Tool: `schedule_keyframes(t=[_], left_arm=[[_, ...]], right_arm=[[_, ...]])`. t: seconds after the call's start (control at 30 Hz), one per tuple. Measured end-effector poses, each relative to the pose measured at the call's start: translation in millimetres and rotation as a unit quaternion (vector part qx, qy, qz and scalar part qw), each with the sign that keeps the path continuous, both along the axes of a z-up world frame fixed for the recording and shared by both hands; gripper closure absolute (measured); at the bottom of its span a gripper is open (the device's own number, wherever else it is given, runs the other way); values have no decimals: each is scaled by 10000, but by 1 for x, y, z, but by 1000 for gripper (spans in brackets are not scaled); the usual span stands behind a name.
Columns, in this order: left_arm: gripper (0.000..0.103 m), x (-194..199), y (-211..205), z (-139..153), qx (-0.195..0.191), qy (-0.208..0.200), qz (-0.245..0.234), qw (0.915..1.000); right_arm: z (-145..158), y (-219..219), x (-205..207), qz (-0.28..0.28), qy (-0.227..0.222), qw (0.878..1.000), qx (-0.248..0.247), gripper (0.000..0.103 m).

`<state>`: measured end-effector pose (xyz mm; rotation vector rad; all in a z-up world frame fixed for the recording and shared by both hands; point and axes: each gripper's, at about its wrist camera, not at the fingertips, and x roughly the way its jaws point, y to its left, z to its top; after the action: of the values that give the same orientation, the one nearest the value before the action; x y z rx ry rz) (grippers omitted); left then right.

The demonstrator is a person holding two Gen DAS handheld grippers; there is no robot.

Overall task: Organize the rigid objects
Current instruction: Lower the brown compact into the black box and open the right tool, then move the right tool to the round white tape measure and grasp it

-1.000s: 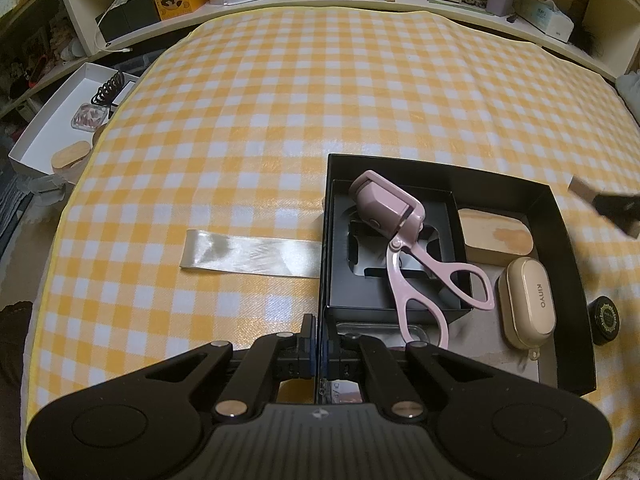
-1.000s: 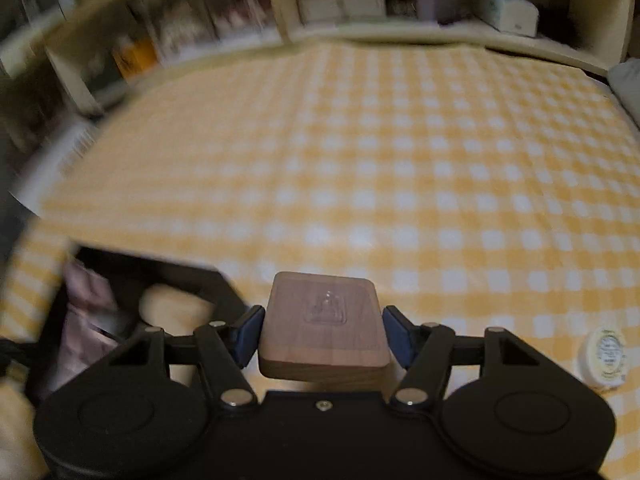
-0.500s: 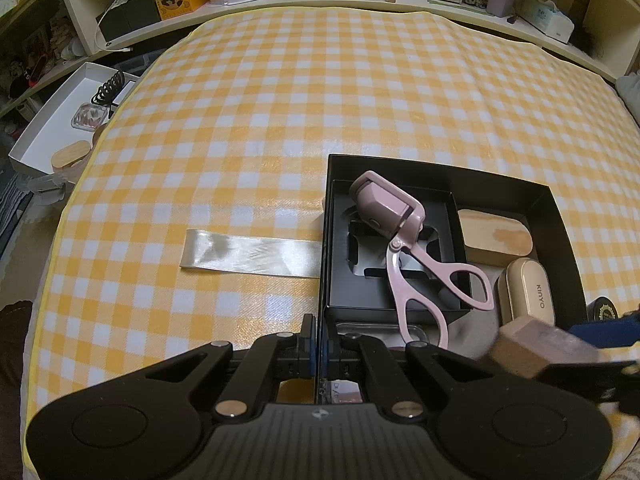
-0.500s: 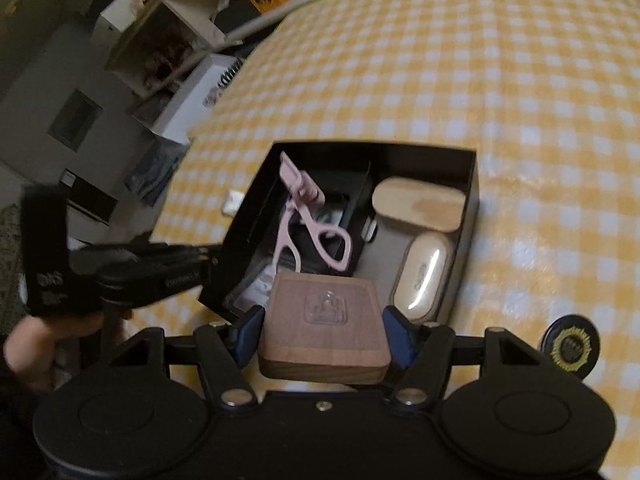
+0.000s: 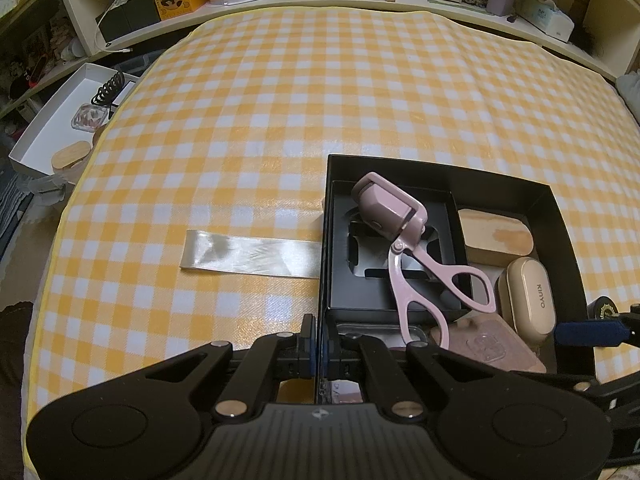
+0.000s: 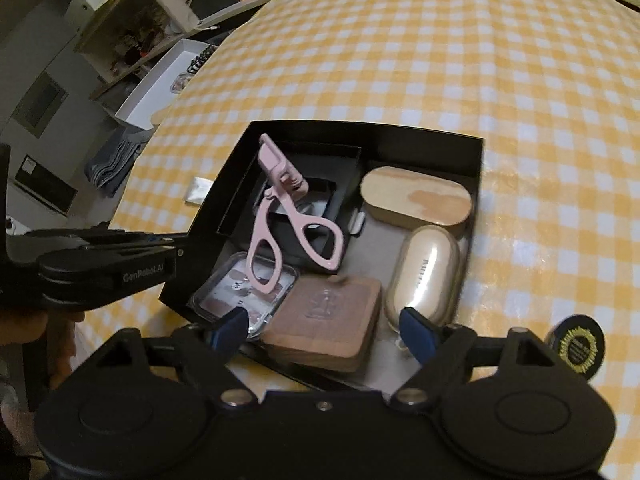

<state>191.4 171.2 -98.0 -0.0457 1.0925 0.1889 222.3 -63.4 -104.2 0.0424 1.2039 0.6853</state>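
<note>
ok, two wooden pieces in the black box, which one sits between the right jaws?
The square wooden block with the embossed top, at the box's near edge. It lies between the open right gripper jaws. The oval wooden piece sits by the far wall.

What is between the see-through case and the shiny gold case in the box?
The square wooden block lies between the see-through case and gold case, seen in the right wrist view.

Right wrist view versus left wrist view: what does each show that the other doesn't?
Only the right wrist view shows the right claw open, spread around the brown wooden block, and the clear nail-tip case unobstructed.

Only the left shows the left claw shut on the black box wall.

Both show the pink eyelash curler and beige case.
</note>
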Motion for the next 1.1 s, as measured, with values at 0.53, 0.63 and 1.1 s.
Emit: schedule_keyframes(t=[0.53, 0.63, 1.1], left_arm=[[100, 0, 0, 0, -5, 3, 7, 10000], [100, 0, 0, 0, -1, 7, 7, 10000], [100, 1, 0, 0, -2, 11, 12, 10000]], right_arm=[[-8, -3, -3, 46, 523, 9984, 213, 59], [-7, -4, -2, 37, 533, 9984, 205, 59], [15, -11, -5, -43, -58, 9999, 153, 14]])
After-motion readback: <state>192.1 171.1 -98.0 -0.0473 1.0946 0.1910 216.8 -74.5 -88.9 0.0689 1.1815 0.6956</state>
